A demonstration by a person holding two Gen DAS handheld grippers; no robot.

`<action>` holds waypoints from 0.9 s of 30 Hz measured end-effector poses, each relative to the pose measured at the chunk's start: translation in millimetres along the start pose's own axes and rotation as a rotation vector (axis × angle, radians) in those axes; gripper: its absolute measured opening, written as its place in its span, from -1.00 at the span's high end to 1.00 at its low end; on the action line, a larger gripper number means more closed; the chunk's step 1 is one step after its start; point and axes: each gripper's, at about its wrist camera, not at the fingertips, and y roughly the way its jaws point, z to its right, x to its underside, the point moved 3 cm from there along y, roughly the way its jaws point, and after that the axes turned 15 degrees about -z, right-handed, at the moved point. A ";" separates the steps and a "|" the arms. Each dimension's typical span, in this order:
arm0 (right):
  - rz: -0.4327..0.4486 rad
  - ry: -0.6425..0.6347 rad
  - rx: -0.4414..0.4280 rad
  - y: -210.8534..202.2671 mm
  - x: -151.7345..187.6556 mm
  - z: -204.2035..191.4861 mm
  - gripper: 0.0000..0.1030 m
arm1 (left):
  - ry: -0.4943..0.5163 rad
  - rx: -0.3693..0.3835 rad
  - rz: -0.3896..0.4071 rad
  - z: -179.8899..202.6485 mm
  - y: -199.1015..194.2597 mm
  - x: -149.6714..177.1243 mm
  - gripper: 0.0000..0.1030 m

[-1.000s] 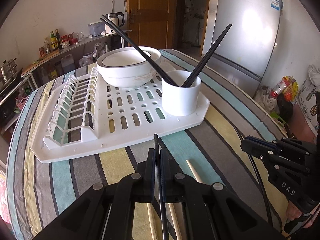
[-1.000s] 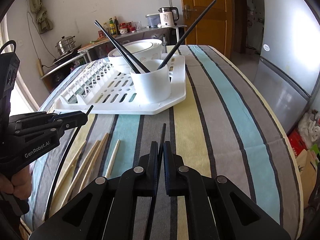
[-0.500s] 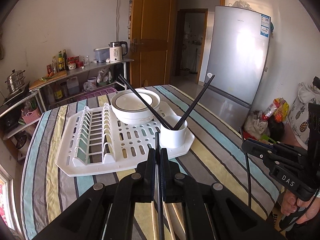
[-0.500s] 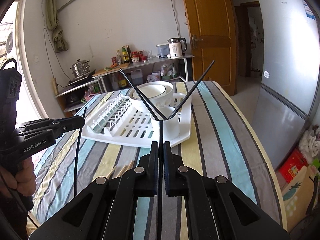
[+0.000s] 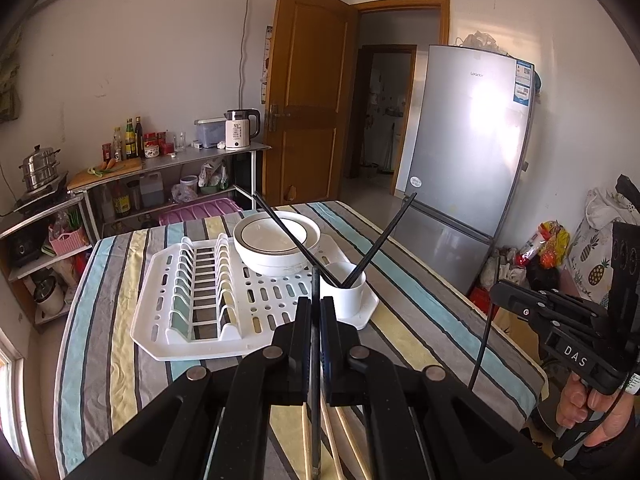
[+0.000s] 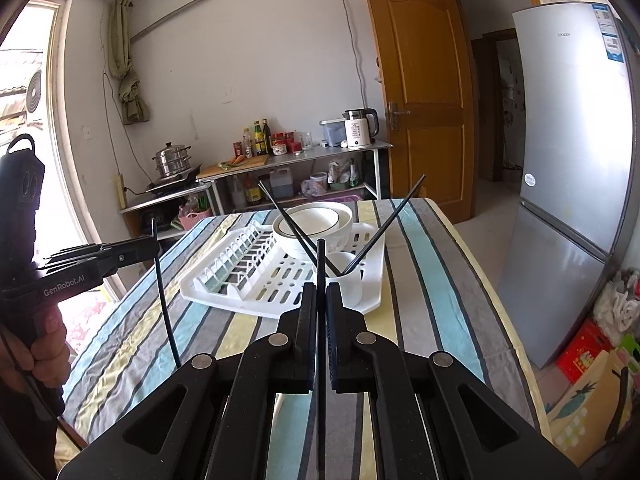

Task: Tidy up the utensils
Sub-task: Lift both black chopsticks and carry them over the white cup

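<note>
My left gripper (image 5: 316, 300) is shut on a black chopstick (image 5: 315, 280) that points forward, held high over the striped table. My right gripper (image 6: 320, 286) is shut on another black chopstick (image 6: 320, 256). Each shows in the other's view: the right gripper (image 5: 495, 290) with its chopstick (image 5: 482, 344) hanging down, and the left gripper (image 6: 154, 244) with its chopstick (image 6: 164, 304) hanging down. Ahead and below, a white cup (image 5: 346, 294) (image 6: 349, 278) on the dish rack (image 5: 200, 320) holds two crossed black chopsticks. Several wooden chopsticks (image 5: 340, 432) lie under the left gripper.
Stacked white bowls (image 5: 276, 240) sit on the rack behind the cup. A fridge (image 5: 468, 152) stands right of the table, beside a wooden door (image 5: 308, 92). A metal shelf (image 6: 280, 160) with a kettle and bottles lines the far wall. The table's right edge (image 6: 500, 304) drops to the floor.
Both grippers have risen from just above the table, each carrying its black chopstick. The rack and cup now appear smaller and lower in both views.
</note>
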 end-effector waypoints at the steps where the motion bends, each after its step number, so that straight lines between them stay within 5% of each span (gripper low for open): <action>1: 0.004 -0.001 0.000 -1.5 -0.2 -0.6 0.92 | -0.002 -0.001 0.003 -0.3 -1.7 -0.4 0.93; 15: 0.039 0.004 -0.007 -5.6 -16.0 6.2 0.92 | -0.029 0.008 0.015 -6.3 -2.5 -21.1 0.93; 27: 0.063 0.012 -0.005 4.8 -59.3 16.6 0.92 | -0.034 0.029 0.001 -6.2 13.3 -73.8 0.93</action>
